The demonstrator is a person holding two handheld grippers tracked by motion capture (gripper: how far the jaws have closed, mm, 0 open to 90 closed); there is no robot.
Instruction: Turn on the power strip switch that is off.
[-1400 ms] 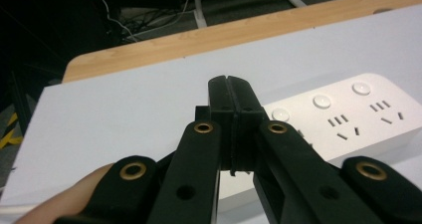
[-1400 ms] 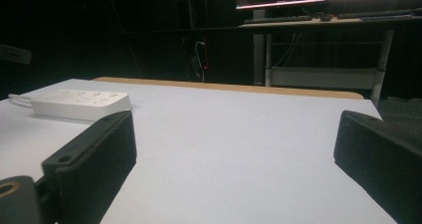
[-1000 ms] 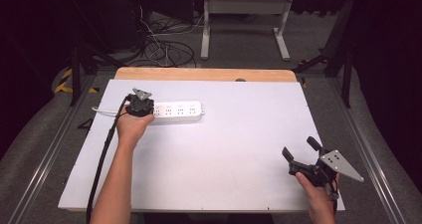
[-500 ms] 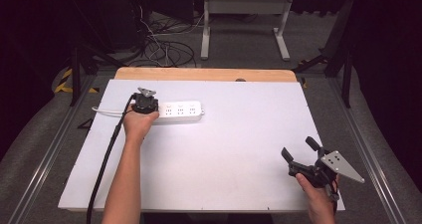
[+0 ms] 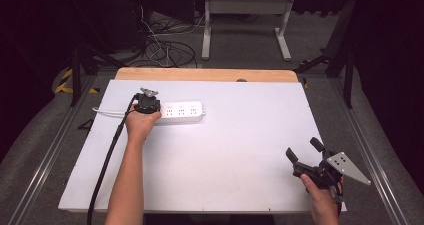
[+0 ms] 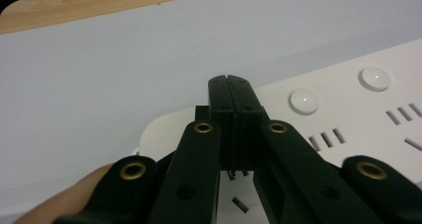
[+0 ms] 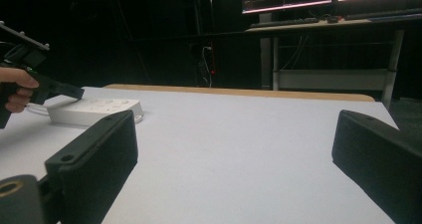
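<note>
The fingers (image 6: 234, 92) of the left gripper (image 5: 148, 103) are pressed together with nothing between them, and their tips rest over the left end of the white power strip (image 5: 181, 111), near its round buttons (image 6: 303, 101). The power strip lies flat on the far left part of the white tabletop (image 5: 240, 135), and its cable goes to the left. The fingers (image 5: 291, 154) of the right gripper (image 5: 305, 151) are wide apart and hold nothing. This gripper is above the near right corner, well apart from the power strip.
</note>
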